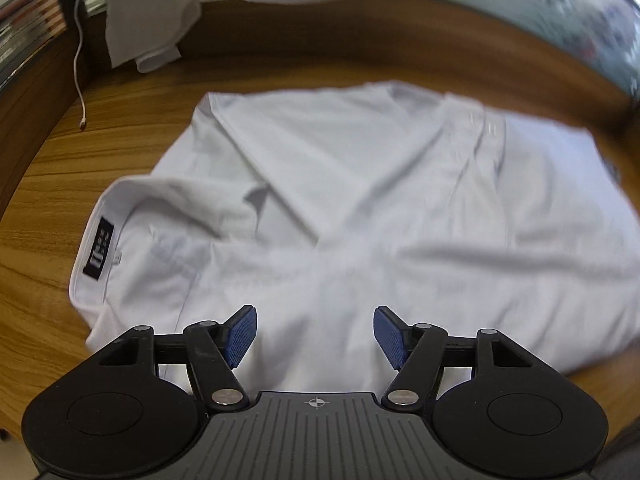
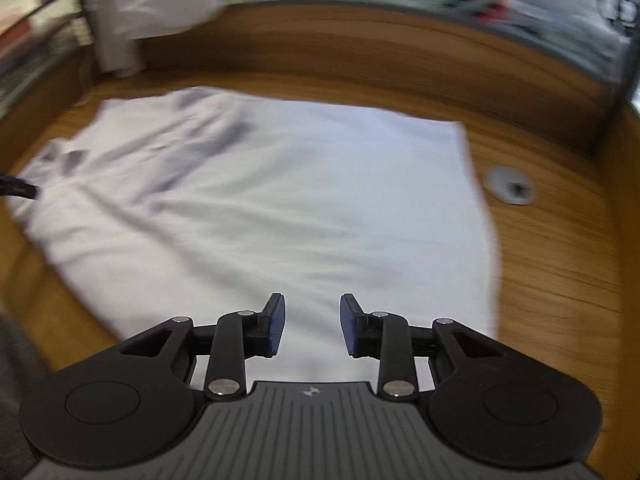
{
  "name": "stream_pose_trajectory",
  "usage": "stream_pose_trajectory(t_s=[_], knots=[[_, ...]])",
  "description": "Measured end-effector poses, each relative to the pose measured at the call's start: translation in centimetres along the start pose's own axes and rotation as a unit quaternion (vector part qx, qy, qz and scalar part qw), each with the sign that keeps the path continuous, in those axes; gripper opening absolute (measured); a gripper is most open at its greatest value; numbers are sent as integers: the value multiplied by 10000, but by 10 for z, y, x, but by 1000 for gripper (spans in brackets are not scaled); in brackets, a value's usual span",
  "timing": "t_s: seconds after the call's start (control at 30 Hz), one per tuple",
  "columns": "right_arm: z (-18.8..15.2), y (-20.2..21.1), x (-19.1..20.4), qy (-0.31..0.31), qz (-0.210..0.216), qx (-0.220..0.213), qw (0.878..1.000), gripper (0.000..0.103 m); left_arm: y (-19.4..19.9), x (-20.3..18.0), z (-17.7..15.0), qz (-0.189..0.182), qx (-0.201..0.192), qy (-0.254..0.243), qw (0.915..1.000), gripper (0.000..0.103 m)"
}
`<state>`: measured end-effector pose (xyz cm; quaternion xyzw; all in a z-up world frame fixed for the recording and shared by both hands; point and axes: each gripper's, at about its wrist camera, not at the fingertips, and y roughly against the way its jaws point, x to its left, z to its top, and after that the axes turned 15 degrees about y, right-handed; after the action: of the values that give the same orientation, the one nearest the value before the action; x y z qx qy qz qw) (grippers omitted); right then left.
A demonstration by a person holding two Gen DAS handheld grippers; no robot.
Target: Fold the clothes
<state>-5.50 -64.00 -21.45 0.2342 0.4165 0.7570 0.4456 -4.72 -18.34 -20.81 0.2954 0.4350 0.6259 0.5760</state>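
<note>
Nearest the lens at six o'clock, the left gripper point(image 1: 315, 338) stands wide apart and empty over the near hem of the white, part-folded cotton shirt point(image 1: 360, 208); the right gripper point(image 2: 312, 326), less widely parted, also holds nothing. That shirt lies flat on the brown wood-grain tabletop point(image 1: 48, 208), its collar with a black label point(image 1: 99, 248) at nine o'clock. Risk, as I judge it: either gripper closing on one layer only would drag the fold askew. Farther off at eleven o'clock, a second white garment point(image 1: 160, 12) hangs over the edge, beside a thin white cable point(image 1: 80, 80) that could snag.
</note>
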Motion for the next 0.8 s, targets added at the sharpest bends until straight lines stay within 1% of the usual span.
stream_pose_trajectory(t_s=[0.1, 0.17, 0.23, 0.27, 0.33, 0.43, 0.5, 0.63, 0.73, 0.77, 0.8], knots=[[-4, -15, 23, 141, 245, 98, 9996, 37, -9, 10, -8, 145, 115, -169, 9997, 67], [-11, -27, 32, 196, 241, 294, 9991, 37, -17, 18, -8, 357, 196, -188, 9990, 68], [-19, -36, 38, 303, 115, 509, 9982, 37, -22, 30, -4, 411, 246, -62, 9988, 69], [-21, -39, 40, 375, 38, 561, 9977, 37, -25, 37, -3, 403, 250, 53, 9989, 73], [-23, -41, 43, 412, -28, 637, 9971, 38, -27, 53, 0, 362, 281, 387, 9982, 74], [-18, -36, 41, 316, -36, 718, 9969, 38, -9, 76, 2, 145, 64, 969, 9952, 72], [-14, -29, 42, 309, -44, 648, 9974, 38, 4, 90, 1, 137, -114, 1180, 9929, 72], [-8, -24, 46, 311, -78, 682, 9972, 38, 19, 118, -3, 344, -317, 1499, 9876, 72], [-2, -23, 53, 323, -24, 689, 9971, 38, 23, 136, -6, 477, -416, 1592, 9852, 72], [1, -23, 57, 330, 15, 675, 9972, 38, 22, 141, -7, 498, -407, 1592, 9851, 70], [4, -23, 61, 351, 57, 656, 9972, 38, 21, 145, -7, 496, -416, 1570, 9855, 61]])
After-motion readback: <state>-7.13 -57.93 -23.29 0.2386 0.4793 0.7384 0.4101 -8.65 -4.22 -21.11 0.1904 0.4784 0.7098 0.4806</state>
